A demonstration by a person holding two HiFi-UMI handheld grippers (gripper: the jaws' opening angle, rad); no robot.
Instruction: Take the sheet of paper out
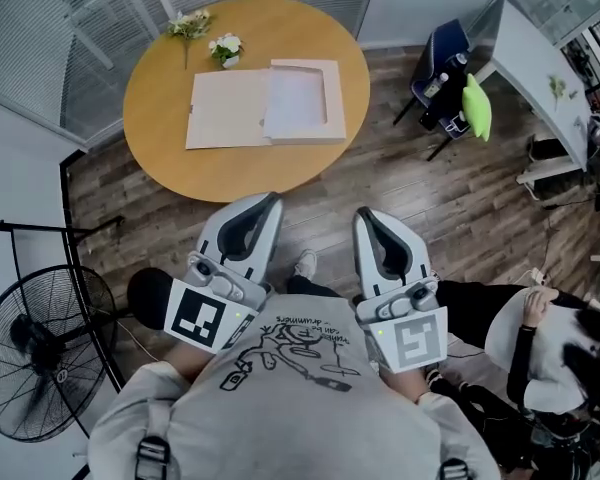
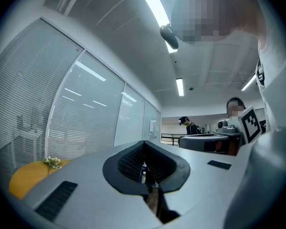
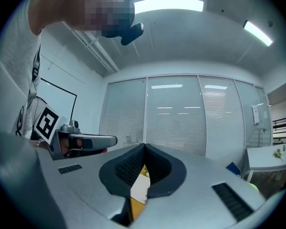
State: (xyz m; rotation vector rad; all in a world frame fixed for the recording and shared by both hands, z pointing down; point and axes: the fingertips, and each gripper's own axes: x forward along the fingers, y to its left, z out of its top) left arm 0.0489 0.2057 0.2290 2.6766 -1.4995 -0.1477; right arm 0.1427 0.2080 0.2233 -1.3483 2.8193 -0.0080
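On the table (image 1: 165,118), paper (image 1: 298,100) lies in an open box (image 1: 225,110) (shirt print (image 1: 302,334) unreadable).

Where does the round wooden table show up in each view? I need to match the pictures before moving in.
Head view: the table is at top centre, on the wooden floor.
Left gripper view: the table is a yellow sliver at the lower left.
Right gripper view: the table is a thin yellow strip, low centre.
Shared landmark: the glass wall with blinds beside the table.
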